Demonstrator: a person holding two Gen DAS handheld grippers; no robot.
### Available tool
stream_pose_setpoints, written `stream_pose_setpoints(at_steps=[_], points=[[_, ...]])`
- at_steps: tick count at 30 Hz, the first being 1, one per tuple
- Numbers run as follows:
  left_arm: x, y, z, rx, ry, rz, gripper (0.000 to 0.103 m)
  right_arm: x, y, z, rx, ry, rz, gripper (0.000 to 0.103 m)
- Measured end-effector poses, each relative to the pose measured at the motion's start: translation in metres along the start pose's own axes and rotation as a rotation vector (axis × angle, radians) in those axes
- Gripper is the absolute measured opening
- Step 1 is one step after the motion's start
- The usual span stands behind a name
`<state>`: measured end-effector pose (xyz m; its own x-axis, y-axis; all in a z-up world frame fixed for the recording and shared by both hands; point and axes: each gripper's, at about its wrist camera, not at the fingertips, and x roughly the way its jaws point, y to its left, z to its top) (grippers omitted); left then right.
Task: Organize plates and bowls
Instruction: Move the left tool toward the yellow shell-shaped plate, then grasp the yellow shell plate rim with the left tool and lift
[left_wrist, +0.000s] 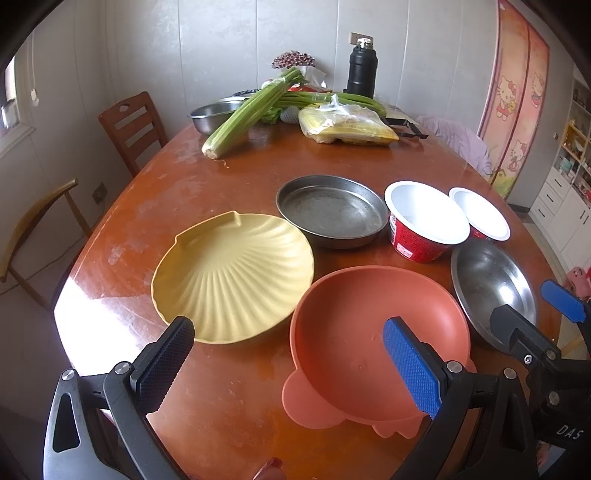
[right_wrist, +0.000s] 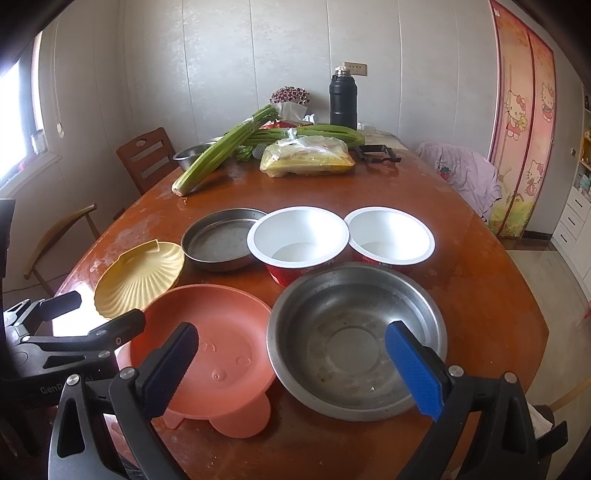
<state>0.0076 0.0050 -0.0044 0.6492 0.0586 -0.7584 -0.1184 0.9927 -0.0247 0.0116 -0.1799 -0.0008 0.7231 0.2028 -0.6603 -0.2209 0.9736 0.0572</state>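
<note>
On the glossy, scuffed reddish wooden table (right_wrist: 480, 295), a dull scratched round steel bowl (right_wrist: 356, 339) sits beside a matt, smooth coral plastic plate (right_wrist: 207, 339).

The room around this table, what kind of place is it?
Most likely a home dining room. A wooden dining table with chairs holds celery and a black thermos, and a cartoon-cat sliding door stands at the right.

The second paper bowl (left_wrist: 480, 212) sits half hidden behind the first paper bowl (left_wrist: 424, 218); the steel bowl (left_wrist: 493, 291) is partly covered by the right gripper (left_wrist: 535, 314); printing on the red cup walls is too small to read.
</note>
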Motion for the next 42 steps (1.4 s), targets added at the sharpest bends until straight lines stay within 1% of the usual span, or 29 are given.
stream_pose_setpoints(at_steps=[4, 8, 14, 16, 19, 22, 24, 26, 28, 29, 31, 32, 34, 35, 40, 42], points=[[0.000, 0.010, 0.004, -0.014, -0.004, 0.002, 0.102, 0.003, 0.007, 0.006, -0.011, 0.008, 0.008, 0.102], [0.001, 0.028, 0.008, -0.045, -0.011, 0.016, 0.102, 0.006, 0.020, 0.014, -0.031, 0.005, 0.027, 0.102], [0.009, 0.075, 0.015, -0.143, -0.017, 0.079, 0.102, 0.015, 0.048, 0.036, -0.076, 0.005, 0.073, 0.102], [0.013, 0.092, 0.016, -0.175, -0.015, 0.100, 0.102, 0.022, 0.058, 0.043, -0.085, 0.014, 0.101, 0.102], [0.022, 0.115, 0.016, -0.218, 0.009, 0.102, 0.102, 0.037, 0.076, 0.050, -0.122, 0.045, 0.122, 0.102], [0.035, 0.135, 0.015, -0.259, 0.054, 0.081, 0.102, 0.054, 0.092, 0.053, -0.153, 0.088, 0.158, 0.102], [0.043, 0.144, 0.015, -0.275, 0.080, 0.074, 0.102, 0.067, 0.103, 0.055, -0.175, 0.117, 0.163, 0.102], [0.051, 0.152, 0.014, -0.306, 0.103, 0.083, 0.102, 0.080, 0.113, 0.055, -0.193, 0.146, 0.165, 0.101], [0.057, 0.158, 0.015, -0.321, 0.110, 0.078, 0.102, 0.093, 0.119, 0.054, -0.199, 0.175, 0.182, 0.096], [0.061, 0.159, 0.016, -0.325, 0.119, 0.063, 0.102, 0.099, 0.122, 0.053, -0.208, 0.195, 0.176, 0.095], [0.067, 0.161, 0.017, -0.326, 0.133, 0.042, 0.102, 0.109, 0.129, 0.050, -0.227, 0.225, 0.179, 0.089], [0.069, 0.160, 0.018, -0.320, 0.138, 0.040, 0.102, 0.113, 0.130, 0.049, -0.232, 0.238, 0.179, 0.087], [0.074, 0.157, 0.019, -0.300, 0.150, 0.034, 0.102, 0.120, 0.133, 0.048, -0.235, 0.256, 0.181, 0.080], [0.076, 0.155, 0.020, -0.290, 0.157, 0.032, 0.102, 0.124, 0.134, 0.049, -0.240, 0.264, 0.179, 0.079], [0.080, 0.145, 0.025, -0.250, 0.151, 0.038, 0.101, 0.137, 0.138, 0.048, -0.259, 0.294, 0.178, 0.067], [0.081, 0.142, 0.027, -0.234, 0.146, 0.051, 0.097, 0.142, 0.138, 0.048, -0.254, 0.303, 0.188, 0.063]])
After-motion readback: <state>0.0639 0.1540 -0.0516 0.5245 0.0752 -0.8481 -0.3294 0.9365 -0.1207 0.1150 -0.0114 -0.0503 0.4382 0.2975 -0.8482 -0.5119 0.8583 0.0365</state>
